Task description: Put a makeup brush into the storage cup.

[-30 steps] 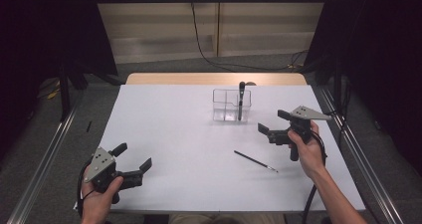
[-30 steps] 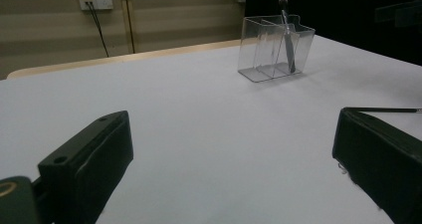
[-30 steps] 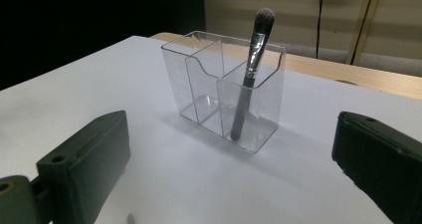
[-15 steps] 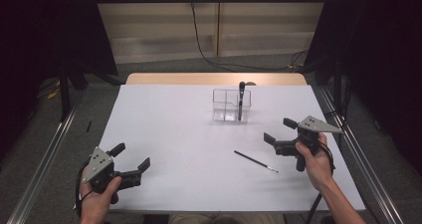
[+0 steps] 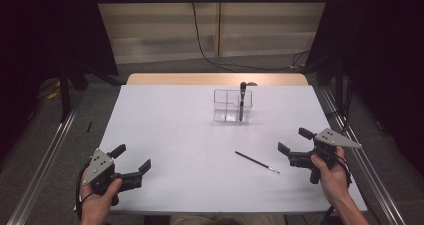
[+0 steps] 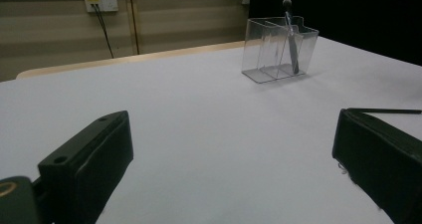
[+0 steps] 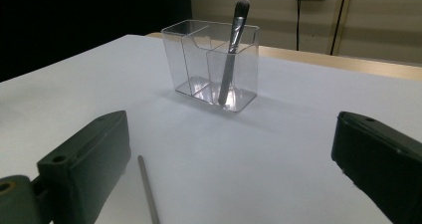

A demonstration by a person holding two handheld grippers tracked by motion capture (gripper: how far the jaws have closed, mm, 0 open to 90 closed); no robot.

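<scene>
Thin brush (image 5: 257,162) lay flat on the white table (image 5: 170,135), just left of the right gripper (image 5: 295,146) and well short of the clear organizer (image 5: 233,105) toward the far edge. Right gripper view caught its dark handle (image 7: 148,191) running up from the bottom edge, beside that gripper's left jaw.

Handling, as a judgement: very light and stiff, slim round shaft, so likely to roll or skid on the smooth top if nudged from one side. It sat low on the table, so the jaws would need to come down nearly touching the surface and straddle it square across the shaft. Best hold looked like mid-handle, slightly toward the thicker dark end; the pale tip end is where the bristles probably are, too small to tell, and I'd keep off it. Little squeeze needed.

Looks: long, needle-thin, dark for most of its length, a short pale tip pointing to the near right in the high view, lying at a diagonal.

Claws: right gripper was released, jaws spread wide, nothing between them. Left gripper (image 5: 131,161) was also released and empty, held low at the near left corner, well apart from the brush.

Organizer had three compartments; a second, bigger brush (image 7: 229,47) with a rounded dark head stood tilted in the right-hand one as seen from the high view, handle down. The other compartments looked empty.
</scene>
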